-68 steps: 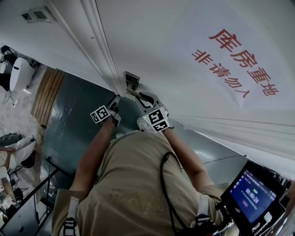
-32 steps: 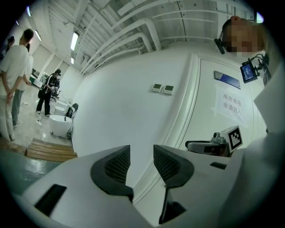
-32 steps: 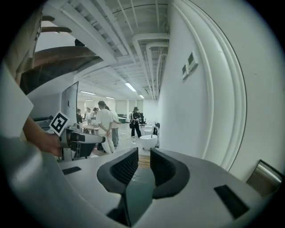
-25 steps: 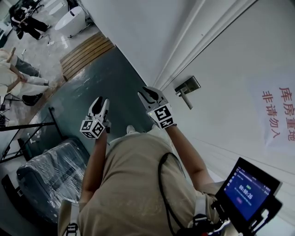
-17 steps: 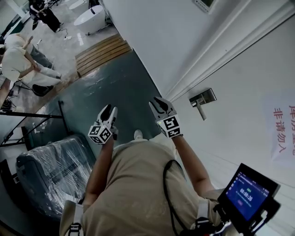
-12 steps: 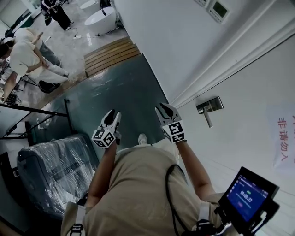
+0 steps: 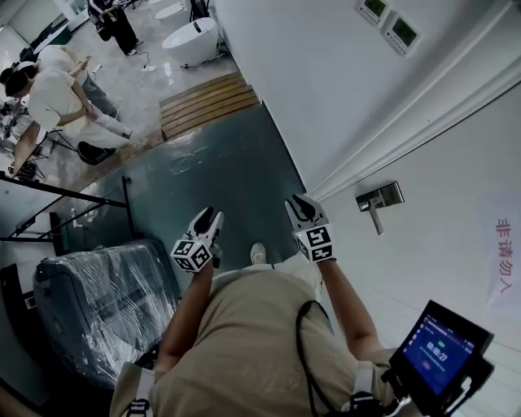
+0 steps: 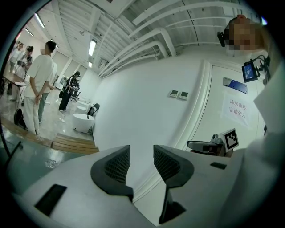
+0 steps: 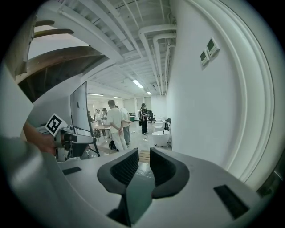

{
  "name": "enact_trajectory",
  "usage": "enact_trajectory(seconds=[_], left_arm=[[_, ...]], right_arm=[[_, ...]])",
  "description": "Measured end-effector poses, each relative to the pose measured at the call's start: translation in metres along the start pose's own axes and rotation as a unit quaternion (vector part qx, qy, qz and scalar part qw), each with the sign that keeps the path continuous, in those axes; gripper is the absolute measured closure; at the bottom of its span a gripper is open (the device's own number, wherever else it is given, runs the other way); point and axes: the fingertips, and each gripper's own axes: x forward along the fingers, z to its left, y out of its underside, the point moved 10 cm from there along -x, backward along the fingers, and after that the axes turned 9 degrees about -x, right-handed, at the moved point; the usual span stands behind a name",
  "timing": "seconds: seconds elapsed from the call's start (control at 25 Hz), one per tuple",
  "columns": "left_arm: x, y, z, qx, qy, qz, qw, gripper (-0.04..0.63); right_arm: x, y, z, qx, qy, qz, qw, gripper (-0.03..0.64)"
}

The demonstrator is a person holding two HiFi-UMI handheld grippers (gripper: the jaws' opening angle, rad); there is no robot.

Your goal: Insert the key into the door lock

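Note:
The metal door handle with its lock plate (image 7: 378, 200) sits on the white door (image 7: 456, 163) at the right of the head view. No key shows in any view. My right gripper (image 7: 298, 202) hangs to the left of the handle, well apart from it, jaws a narrow gap apart and empty (image 9: 144, 154). Further left, my left gripper (image 7: 208, 218) is over the dark floor. Its jaws stand apart with nothing between them (image 8: 141, 153). Each gripper view catches the other gripper at its side.
A plastic-wrapped seat (image 7: 94, 301) stands at lower left behind a black rail. People (image 7: 57, 89), a white tub (image 7: 189, 37) and a wooden step (image 7: 207, 102) lie further off. Two wall panels (image 7: 389, 23) hang beside the door frame. A screen (image 7: 440, 346) is at lower right.
Both grippers were up at the door handle 2.7 s ago and have since drawn back from it. The view has swung left, so the handle now lies off to the right.

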Motion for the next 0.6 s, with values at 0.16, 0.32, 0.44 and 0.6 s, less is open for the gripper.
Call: enact_trajectory(seconds=[0.16, 0.32, 0.44, 0.6], left_arm=[[0.007, 0.004, -0.001, 0.003, 0.009, 0.01, 0.9999, 0.439], [0.013, 0.007, -0.004, 0.002, 0.022, 0.018, 0.9996, 0.439], [0.015, 0.006, -0.005, 0.003, 0.026, 0.024, 0.9994, 0.439], [0.015, 0.003, -0.002, 0.002, 0.022, 0.022, 0.9995, 0.439]], right_arm=[[-0.006, 0.008, -0.003, 0.007, 0.012, -0.003, 1.0, 0.529], [-0.013, 0.016, -0.009, 0.013, 0.027, 0.002, 1.0, 0.529], [-0.016, 0.018, -0.012, 0.019, 0.038, 0.002, 0.999, 0.529], [-0.015, 0.016, -0.012, 0.024, 0.043, -0.003, 0.999, 0.529]])
